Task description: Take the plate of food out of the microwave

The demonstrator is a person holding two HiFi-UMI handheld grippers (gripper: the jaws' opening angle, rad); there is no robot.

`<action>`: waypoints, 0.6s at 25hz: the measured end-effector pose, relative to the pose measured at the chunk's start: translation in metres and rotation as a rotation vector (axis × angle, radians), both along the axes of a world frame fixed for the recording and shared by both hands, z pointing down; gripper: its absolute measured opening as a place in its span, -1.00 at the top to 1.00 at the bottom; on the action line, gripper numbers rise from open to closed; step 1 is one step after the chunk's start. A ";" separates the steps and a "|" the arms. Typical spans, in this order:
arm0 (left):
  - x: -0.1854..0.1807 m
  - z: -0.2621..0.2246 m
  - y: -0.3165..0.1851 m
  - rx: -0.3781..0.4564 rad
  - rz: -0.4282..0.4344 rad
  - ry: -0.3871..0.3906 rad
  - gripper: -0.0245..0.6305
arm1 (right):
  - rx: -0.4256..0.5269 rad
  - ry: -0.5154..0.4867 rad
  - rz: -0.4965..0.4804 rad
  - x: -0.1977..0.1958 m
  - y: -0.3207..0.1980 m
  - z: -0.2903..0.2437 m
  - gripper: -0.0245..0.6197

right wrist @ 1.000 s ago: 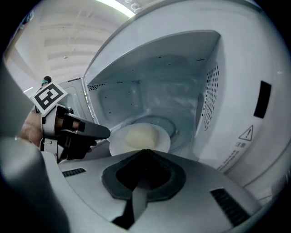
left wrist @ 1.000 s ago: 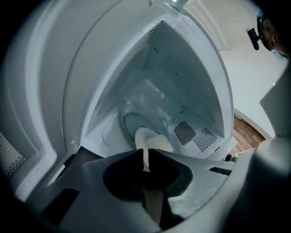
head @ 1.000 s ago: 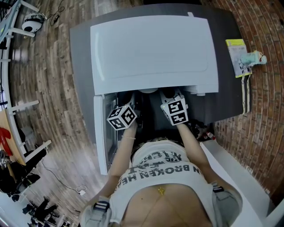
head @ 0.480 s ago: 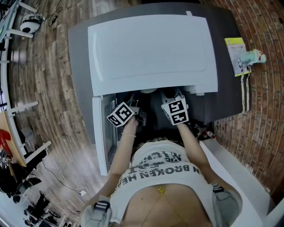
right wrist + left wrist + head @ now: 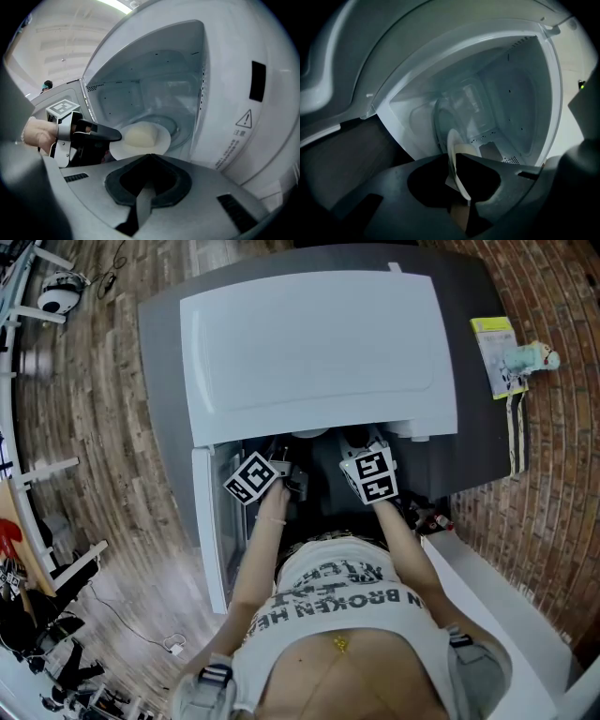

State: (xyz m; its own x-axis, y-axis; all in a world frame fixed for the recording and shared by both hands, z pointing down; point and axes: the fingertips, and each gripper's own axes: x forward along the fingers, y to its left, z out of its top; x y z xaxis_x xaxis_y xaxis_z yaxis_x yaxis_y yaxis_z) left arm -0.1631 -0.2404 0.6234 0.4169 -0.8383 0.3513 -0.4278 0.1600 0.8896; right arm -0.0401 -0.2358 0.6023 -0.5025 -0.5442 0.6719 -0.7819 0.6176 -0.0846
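Note:
The white microwave (image 5: 319, 352) stands with its door (image 5: 208, 521) swung open to the left. Both grippers reach into its cavity. A white plate (image 5: 157, 140) with a pale lump of food (image 5: 138, 135) sits at the front of the cavity. My left gripper (image 5: 111, 136) is shut on the plate's left rim. In the left gripper view that rim (image 5: 452, 145) runs edge-on between the jaws of the left gripper (image 5: 458, 164). My right gripper (image 5: 150, 157) is shut, with its tips at the plate's near edge. Whether it pinches the rim is hidden.
A glass turntable (image 5: 171, 123) lies under and behind the plate. The microwave's right inner wall and front frame (image 5: 243, 122) stand close on the right. A yellow packet (image 5: 497, 357) and a small figure (image 5: 534, 359) lie on the grey counter's right side, next to a brick wall.
The left gripper's marker cube has rolled about its own axis and edged slightly left. The right gripper has kept still.

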 end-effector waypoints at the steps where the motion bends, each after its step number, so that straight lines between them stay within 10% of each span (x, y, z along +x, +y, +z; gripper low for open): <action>1: 0.000 0.001 0.000 -0.003 -0.005 0.007 0.77 | -0.001 -0.001 0.000 0.000 0.000 0.000 0.90; 15: -0.002 0.002 0.004 -0.036 -0.077 0.119 0.83 | -0.059 -0.125 0.100 0.008 0.001 0.004 0.90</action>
State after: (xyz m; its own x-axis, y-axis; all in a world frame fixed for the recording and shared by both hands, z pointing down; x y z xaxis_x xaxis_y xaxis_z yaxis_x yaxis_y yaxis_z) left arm -0.1647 -0.2363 0.6254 0.3921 -0.8574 0.3334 -0.3053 0.2207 0.9263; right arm -0.0318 -0.2350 0.6065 -0.5293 -0.5574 0.6397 -0.8206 0.5279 -0.2190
